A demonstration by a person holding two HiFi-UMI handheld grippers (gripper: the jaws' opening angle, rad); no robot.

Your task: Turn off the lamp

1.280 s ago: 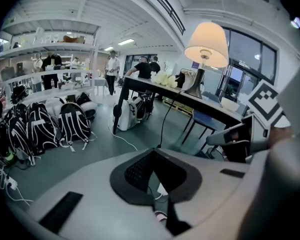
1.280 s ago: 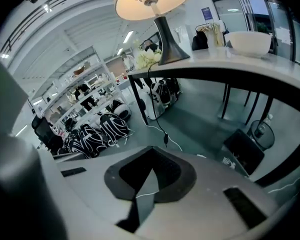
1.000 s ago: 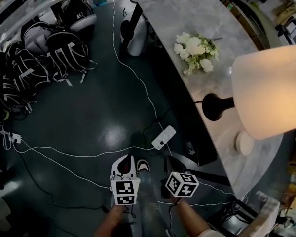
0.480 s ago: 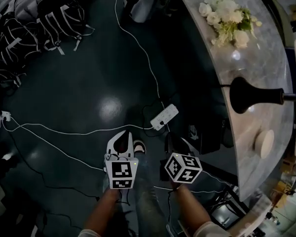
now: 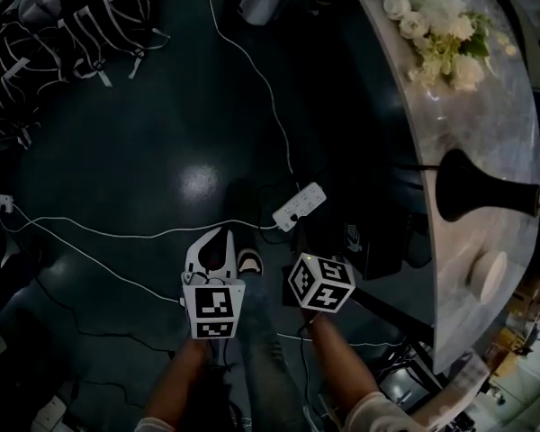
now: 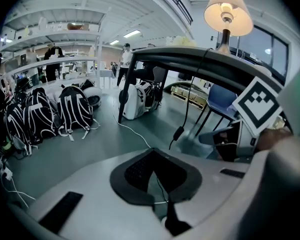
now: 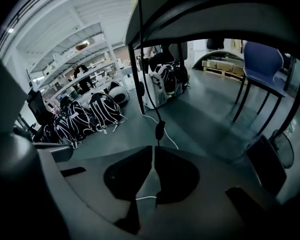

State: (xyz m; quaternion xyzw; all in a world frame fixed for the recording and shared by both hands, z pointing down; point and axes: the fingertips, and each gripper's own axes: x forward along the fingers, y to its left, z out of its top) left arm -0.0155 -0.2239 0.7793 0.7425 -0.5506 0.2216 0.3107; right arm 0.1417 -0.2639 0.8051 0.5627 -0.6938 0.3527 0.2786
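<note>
Both fully pressed together, pinching nothing: left tongs (image 6: 152, 153), right tongs (image 7: 153, 149).

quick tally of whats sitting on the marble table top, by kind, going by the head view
flower bunch: 1
lamp: 1
white round disc: 1
total: 3

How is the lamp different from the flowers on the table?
The lamp stands tall and glows; the flowers sit low and give no light. The lamp's base is dark; the flowers are white with green leaves. A cord hangs from the lamp off the table; the flowers have none. Both rest on the same marbled table.
</note>
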